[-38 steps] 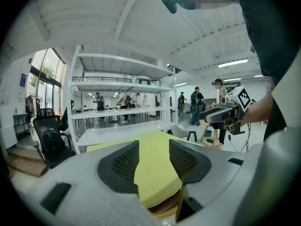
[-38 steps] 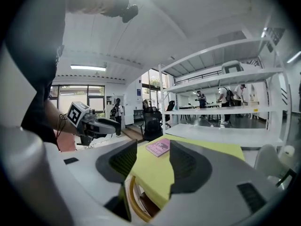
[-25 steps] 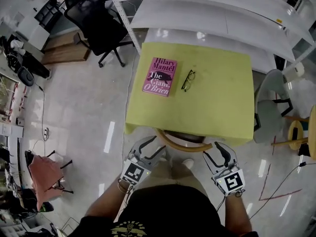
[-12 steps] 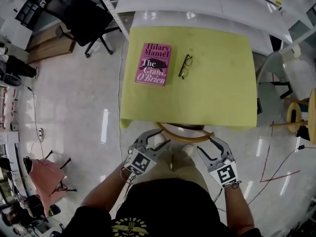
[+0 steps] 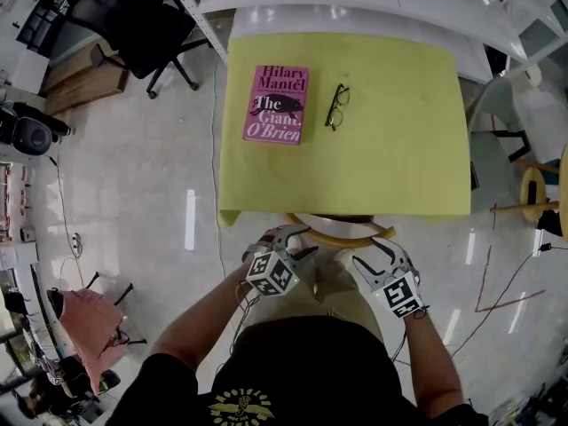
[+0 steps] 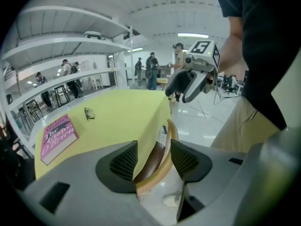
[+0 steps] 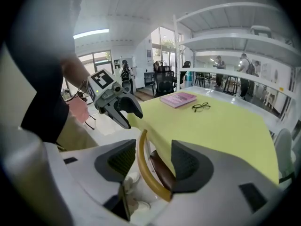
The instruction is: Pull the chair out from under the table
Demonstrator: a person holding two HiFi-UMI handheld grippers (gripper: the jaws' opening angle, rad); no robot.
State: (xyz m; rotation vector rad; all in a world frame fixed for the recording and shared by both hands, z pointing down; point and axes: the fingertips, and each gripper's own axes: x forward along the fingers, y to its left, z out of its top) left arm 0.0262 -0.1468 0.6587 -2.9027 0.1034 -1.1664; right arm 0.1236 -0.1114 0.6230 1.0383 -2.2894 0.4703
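- While the chair [image 5: 342,237] sits tucked under the near edge of the yellow-covered desk [image 5: 399,158], only its curved wooden back rail shows, just below the centre of the head view.
- Left claw [image 5: 287,241], at the rail's left end, is released. Its jaws have just been opening and stand apart, with the rail running between the pads unpinched.
- Right claw [image 5: 373,254], at the rail's right end, is also released. Its jaws have likewise just been opening, and the rail lies between them, closer to one pad, with a clear gap to the other.
- Pink book [image 5: 277,104] and glasses [image 5: 336,106] lie near each other, not touching, on the desk's upper left.
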